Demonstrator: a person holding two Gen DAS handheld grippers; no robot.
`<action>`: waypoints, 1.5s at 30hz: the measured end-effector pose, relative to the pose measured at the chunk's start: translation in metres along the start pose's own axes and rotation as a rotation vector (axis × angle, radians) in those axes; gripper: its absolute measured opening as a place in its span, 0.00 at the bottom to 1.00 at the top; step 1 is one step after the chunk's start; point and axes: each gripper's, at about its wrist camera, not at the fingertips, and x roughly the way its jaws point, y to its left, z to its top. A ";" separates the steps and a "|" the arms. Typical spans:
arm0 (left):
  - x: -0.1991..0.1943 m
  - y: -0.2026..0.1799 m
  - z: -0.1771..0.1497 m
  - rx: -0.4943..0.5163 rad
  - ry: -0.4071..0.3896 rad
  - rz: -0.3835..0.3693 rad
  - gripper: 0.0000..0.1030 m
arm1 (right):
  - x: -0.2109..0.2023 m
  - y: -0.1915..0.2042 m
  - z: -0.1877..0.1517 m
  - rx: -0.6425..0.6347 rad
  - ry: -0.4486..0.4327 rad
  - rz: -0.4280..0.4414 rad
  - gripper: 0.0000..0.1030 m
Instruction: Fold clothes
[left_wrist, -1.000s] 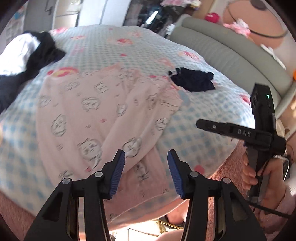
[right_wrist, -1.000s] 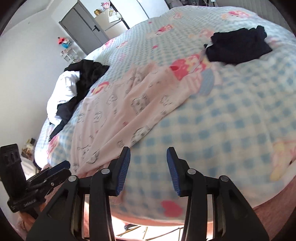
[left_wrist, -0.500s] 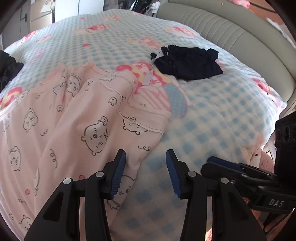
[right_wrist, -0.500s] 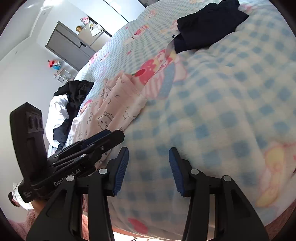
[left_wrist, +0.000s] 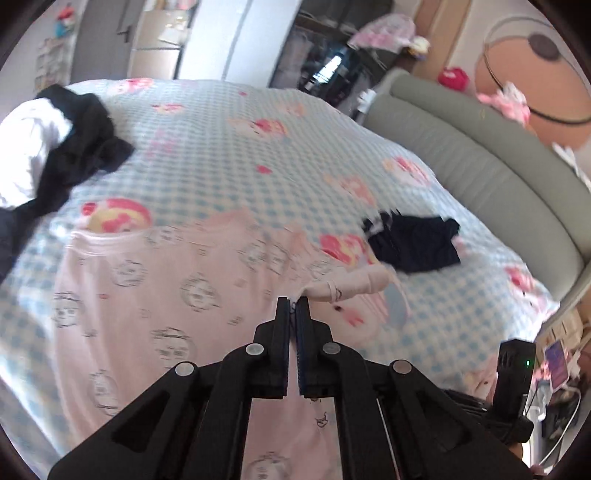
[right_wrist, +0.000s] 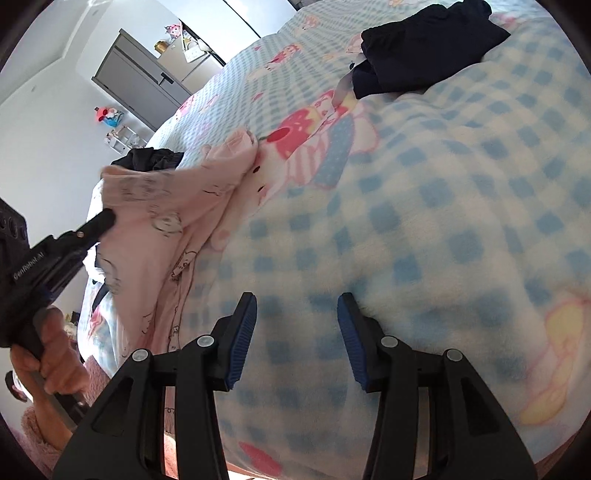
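Note:
A pale pink garment (left_wrist: 155, 280) printed with small cartoon faces lies spread on the bed. My left gripper (left_wrist: 294, 301) is shut on its right edge and holds that edge lifted off the blanket. The right wrist view shows the same pink garment (right_wrist: 173, 206) raised by the left gripper (right_wrist: 105, 218), with a hand on its handle. Low over the bare checked blanket, my right gripper (right_wrist: 297, 299) stands open with nothing between its fingers, to the right of the pink cloth.
A blue and white checked blanket (left_wrist: 229, 122) with cartoon prints covers the bed. A dark folded garment (left_wrist: 413, 243) lies at the right, and a black and white clothes heap (left_wrist: 48, 147) at the far left. A grey padded headboard (left_wrist: 491, 173) curves along the right.
My left gripper went from open to shut on the pink garment's right edge and lifted it. The right gripper stayed open and moved closer to the blanket.

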 end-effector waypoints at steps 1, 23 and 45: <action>-0.010 0.021 0.006 -0.030 -0.025 0.023 0.03 | 0.002 0.003 0.001 -0.008 0.007 -0.008 0.46; 0.036 0.211 -0.002 -0.255 0.075 0.101 0.05 | 0.172 0.173 0.109 -0.512 0.319 -0.017 0.46; 0.012 0.227 0.012 -0.268 -0.054 0.147 0.24 | 0.199 0.218 0.133 -0.644 0.266 -0.111 0.47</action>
